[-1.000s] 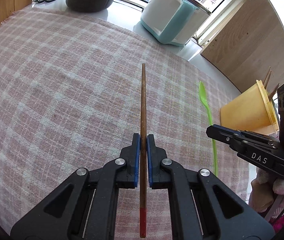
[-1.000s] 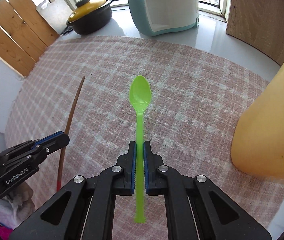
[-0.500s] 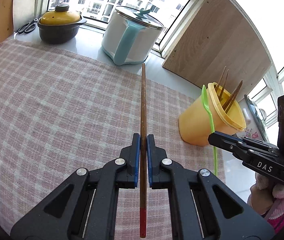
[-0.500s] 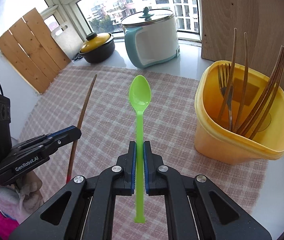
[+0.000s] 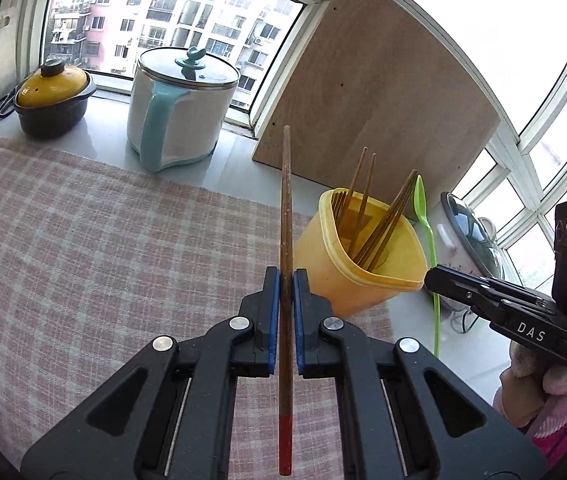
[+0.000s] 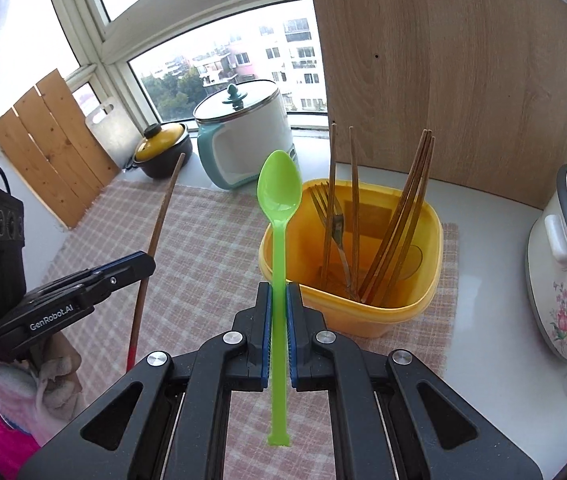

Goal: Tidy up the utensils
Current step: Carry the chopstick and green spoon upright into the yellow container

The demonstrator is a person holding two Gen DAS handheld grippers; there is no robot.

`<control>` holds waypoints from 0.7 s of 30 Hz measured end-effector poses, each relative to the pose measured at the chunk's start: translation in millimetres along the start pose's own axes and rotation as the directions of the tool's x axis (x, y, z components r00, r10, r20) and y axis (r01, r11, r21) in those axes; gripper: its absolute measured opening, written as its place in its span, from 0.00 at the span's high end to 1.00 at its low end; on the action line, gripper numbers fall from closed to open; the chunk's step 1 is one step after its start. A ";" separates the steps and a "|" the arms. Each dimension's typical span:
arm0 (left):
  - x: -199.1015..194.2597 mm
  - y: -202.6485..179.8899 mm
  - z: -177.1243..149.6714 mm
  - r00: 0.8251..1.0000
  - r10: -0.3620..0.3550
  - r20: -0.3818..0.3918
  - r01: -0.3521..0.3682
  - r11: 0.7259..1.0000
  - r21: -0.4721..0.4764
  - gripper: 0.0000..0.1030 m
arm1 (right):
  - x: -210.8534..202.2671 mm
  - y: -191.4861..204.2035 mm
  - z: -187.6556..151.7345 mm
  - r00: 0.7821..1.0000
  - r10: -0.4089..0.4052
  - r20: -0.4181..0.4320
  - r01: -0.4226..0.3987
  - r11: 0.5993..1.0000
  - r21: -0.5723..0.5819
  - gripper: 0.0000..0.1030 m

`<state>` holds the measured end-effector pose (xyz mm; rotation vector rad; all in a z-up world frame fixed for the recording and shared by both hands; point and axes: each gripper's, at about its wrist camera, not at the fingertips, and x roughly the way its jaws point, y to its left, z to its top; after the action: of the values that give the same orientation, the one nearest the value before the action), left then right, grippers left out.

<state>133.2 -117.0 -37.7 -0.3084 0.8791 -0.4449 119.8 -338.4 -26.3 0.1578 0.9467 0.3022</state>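
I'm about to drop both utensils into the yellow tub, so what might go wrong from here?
1. The tub already holds leaning chopsticks and a fork; the green spoon may snag on them.
2. The left gripper holds its long chopstick near the tail, so the tip could tip the tub.
3. Both grippers converge on one opening and may collide.

Right tool (image 6: 278, 292) clamping green spoon (image 6: 278, 216), yellow container (image 6: 395, 312) just beyond

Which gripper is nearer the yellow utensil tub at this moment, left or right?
Right, as far as the views show. The right gripper, shut on the green spoon, sits just before the yellow tub. The left gripper, holding a chopstick, is farther out over the cloth.
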 end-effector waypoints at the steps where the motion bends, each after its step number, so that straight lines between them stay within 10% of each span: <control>1: 1.6 -4.7 2.8 1.000 -0.006 0.004 0.006 1.000 0.005 0.96 | -2.8 -3.8 2.1 1.000 -0.003 0.008 0.003 1.000 0.004 0.95; 21: 46.4 -69.9 59.6 0.999 -0.030 0.045 0.026 0.996 0.080 0.96 | -8.5 -39.2 45.4 0.995 -0.034 0.089 0.032 0.999 0.018 0.95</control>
<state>189.1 -195.8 -2.4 -0.2574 0.8110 -0.4954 159.5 -378.2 -3.9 0.1694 0.8629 0.2550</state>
